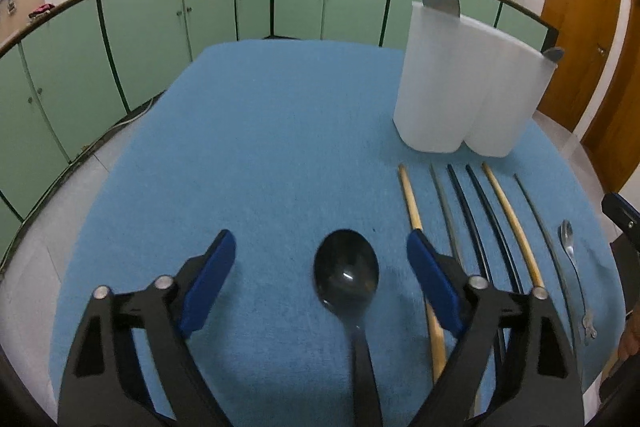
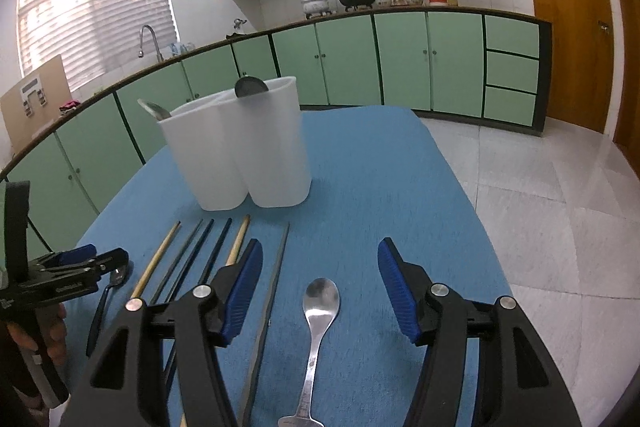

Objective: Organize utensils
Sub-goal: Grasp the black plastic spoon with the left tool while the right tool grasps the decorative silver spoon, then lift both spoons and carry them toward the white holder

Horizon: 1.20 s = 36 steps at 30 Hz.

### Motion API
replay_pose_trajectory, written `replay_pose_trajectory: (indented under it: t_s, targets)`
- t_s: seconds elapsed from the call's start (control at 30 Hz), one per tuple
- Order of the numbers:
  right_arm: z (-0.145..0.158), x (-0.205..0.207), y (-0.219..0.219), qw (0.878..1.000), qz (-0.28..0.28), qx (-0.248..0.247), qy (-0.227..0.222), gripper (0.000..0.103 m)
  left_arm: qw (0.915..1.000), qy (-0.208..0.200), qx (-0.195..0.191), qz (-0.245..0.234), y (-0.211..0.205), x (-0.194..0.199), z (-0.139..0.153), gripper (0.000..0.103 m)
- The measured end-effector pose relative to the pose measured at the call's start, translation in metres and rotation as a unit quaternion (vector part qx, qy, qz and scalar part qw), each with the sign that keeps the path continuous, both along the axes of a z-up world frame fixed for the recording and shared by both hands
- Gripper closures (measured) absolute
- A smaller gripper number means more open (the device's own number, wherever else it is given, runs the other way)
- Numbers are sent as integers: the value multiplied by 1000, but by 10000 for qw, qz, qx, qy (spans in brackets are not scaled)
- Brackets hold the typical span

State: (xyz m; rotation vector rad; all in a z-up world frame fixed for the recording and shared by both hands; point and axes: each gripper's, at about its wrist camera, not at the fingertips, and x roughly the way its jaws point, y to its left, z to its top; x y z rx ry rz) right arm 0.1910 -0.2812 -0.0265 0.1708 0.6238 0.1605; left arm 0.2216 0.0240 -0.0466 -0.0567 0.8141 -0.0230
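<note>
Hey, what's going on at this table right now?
A person is sorting utensils on a blue cloth with a handheld gripper in each hand. The left gripper is open over a black spoon, and the right gripper is open over a small metal spoon; neither is gripped yet. Six chopsticks lie in a row between them. The white holder behind already has two utensils standing in it.
</note>
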Motion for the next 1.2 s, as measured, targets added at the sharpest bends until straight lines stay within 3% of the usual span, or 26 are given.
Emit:
replay_pose_trajectory:
  t_s: [0.2,0.43,0.5,0.7,1.2]
  targets:
    - [-5,1,0,10000,16,-28,34,44,9996,226,-174,-62,-1,5,-11,36]
    - [-10,1,-3,10000,1,-15,86,44,9995,220,-225,-38,-1,5,-12,38]
    - [-10,2,-3,10000,5,-26,91,44,9995,219,-224,-42,-3,6,-12,50]
    - [-11,2,-1,9998,25,-95,152,44,9995,188,-223,-114,-6,5,-11,69]
    - [-28,5,15,9959,203,-517,711,44,9993,86,-227,-276,-6,0,-10,70]
